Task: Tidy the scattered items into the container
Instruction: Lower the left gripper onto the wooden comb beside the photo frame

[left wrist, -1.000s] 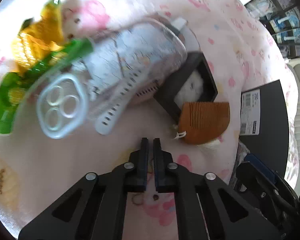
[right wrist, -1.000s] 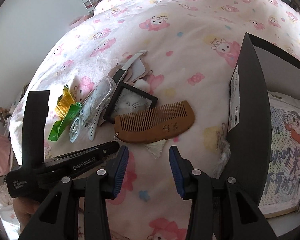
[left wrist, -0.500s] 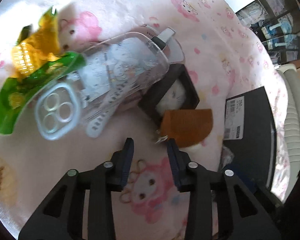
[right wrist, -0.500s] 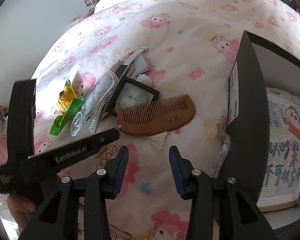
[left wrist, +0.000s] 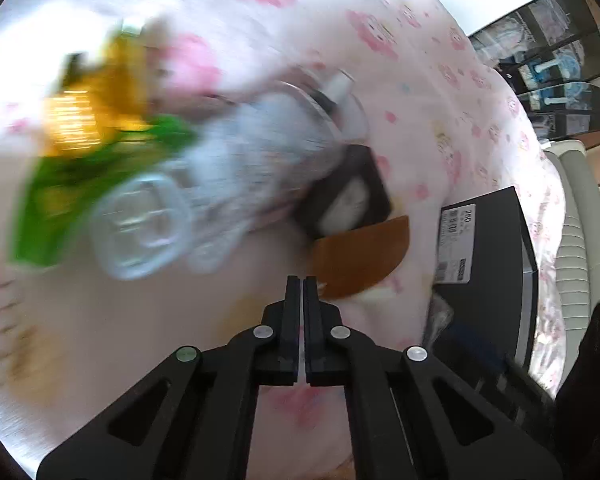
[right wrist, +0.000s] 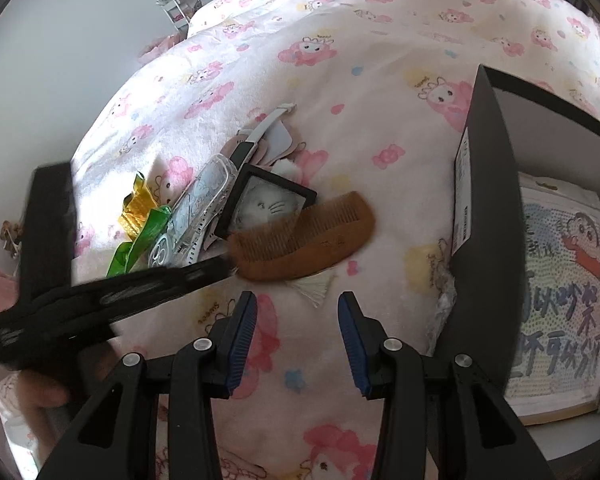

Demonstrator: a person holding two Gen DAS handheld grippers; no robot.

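A brown wooden comb [right wrist: 304, 238] with a white tassel lies on the pink bed cover, also in the left wrist view [left wrist: 360, 256]. Behind it lie a small black frame [right wrist: 266, 204], a clear phone case [right wrist: 196, 216], a white watch strap, and green [right wrist: 138, 242] and gold wrappers [right wrist: 136, 206]. The black container [right wrist: 484, 184] stands open at the right with a cartoon picture inside. My left gripper [left wrist: 302, 280] is shut and empty, its tips at the comb's left end. My right gripper [right wrist: 296, 316] is open and empty, just short of the comb.
The left wrist view is motion-blurred. The left gripper body [right wrist: 112, 296] crosses the right wrist view at lower left. A white radiator [left wrist: 580, 240] stands beyond the bed edge. The bed cover [right wrist: 380, 60] stretches far behind the items.
The left gripper opened half a second ago and has shut again, moving right toward the comb's end. The right gripper stayed open and hardly moved.
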